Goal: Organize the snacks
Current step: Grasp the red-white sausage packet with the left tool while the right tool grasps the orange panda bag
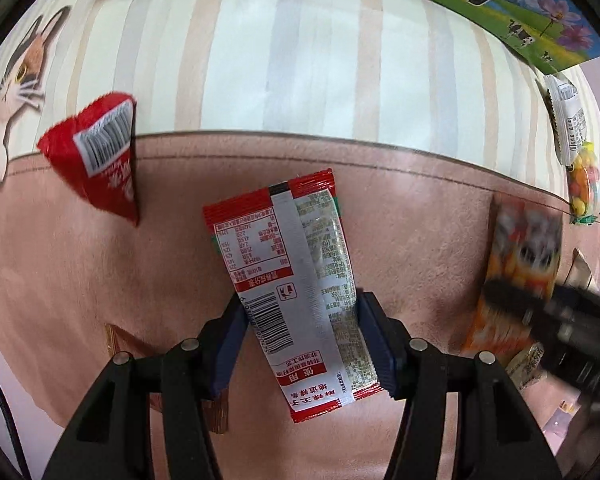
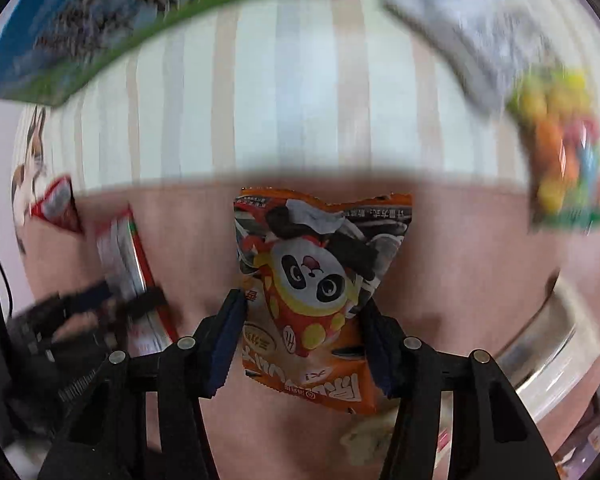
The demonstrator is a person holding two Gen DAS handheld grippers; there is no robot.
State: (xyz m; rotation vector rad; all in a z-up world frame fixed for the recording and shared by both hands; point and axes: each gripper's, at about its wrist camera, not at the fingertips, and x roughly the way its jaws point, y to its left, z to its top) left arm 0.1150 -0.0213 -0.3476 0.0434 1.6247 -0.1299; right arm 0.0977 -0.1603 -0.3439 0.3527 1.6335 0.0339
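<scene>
The left hand-held gripper point(image 1: 300, 332) pinched the red chilli-strip packet point(image 1: 288, 280) across its width, long axis pointing away; the right hand-held gripper point(image 2: 304, 332) likewise pinched the orange panda snack packet point(image 2: 320, 288).

The pink part of the cloth-covered table point(image 1: 420, 240) lies mostly bare around the left gripper point(image 1: 300, 344), which grips a red-and-white sachet point(image 1: 288, 272). On its left, a red packet point(image 1: 96, 160) sits at the seam where the striped part of the cloth begins. On its right, the right gripper point(image 2: 304, 340) and its orange panda packet point(image 2: 320, 292) close off that side. The striped stretch beyond is open up to the green milk carton point(image 1: 500, 12) along the far edge. A clear bag of coloured candies point(image 1: 584, 188) and a white wrapper point(image 1: 568, 120) crowd the far right corner. A metal bowl point(image 2: 540, 352) stands near the right gripper's right side.
</scene>
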